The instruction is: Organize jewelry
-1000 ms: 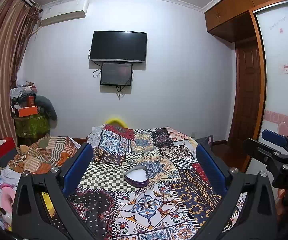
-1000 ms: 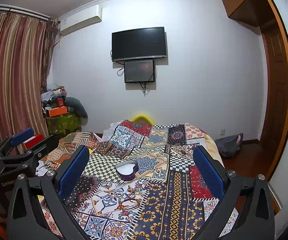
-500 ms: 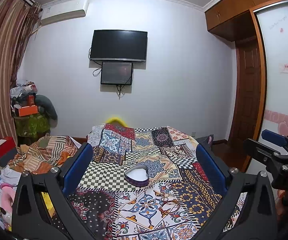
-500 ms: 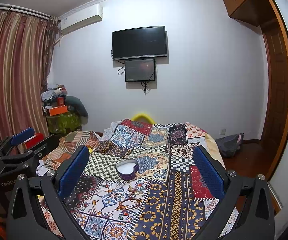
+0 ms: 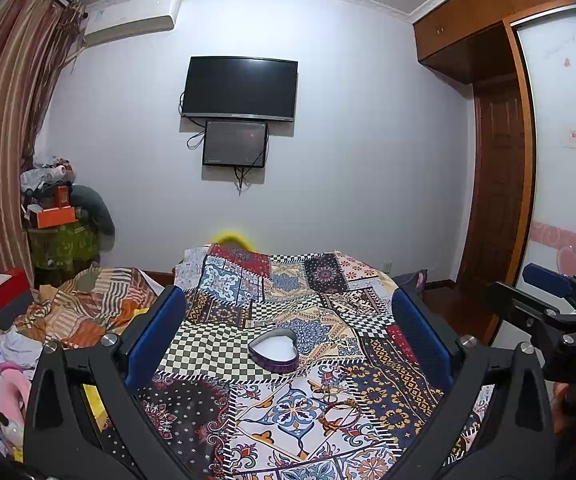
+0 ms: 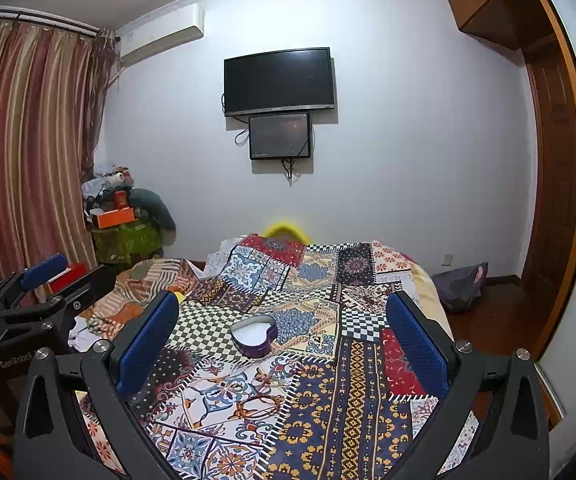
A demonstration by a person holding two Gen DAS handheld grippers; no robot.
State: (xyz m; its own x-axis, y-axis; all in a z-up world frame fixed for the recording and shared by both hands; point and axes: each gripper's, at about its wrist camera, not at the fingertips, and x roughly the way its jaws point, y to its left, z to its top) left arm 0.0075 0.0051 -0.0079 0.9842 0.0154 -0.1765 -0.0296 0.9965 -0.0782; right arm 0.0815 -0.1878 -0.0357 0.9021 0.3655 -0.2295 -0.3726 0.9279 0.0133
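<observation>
An open heart-shaped purple box [image 5: 274,349] with a white inside lies on the patchwork bedspread [image 5: 216,344]; it also shows in the right wrist view [image 6: 254,335]. A thin reddish bracelet [image 5: 341,410] lies on the cloth nearer to me than the box, and shows in the right wrist view [image 6: 266,404]. My left gripper [image 5: 288,324] is open and empty, held above the bed short of the box. My right gripper [image 6: 284,320] is open and empty, at a similar height. Each gripper appears at the edge of the other's view.
A striped blanket [image 5: 84,308] is heaped at the bed's left side. Boxes and clutter [image 5: 56,216] stand by the curtain. A TV [image 5: 240,88] hangs on the far wall. A wooden door [image 5: 499,184] and a dark bag on the floor [image 6: 461,284] are to the right.
Both views have shifted very slightly; the grippers stay open and nothing on the bed has moved.
</observation>
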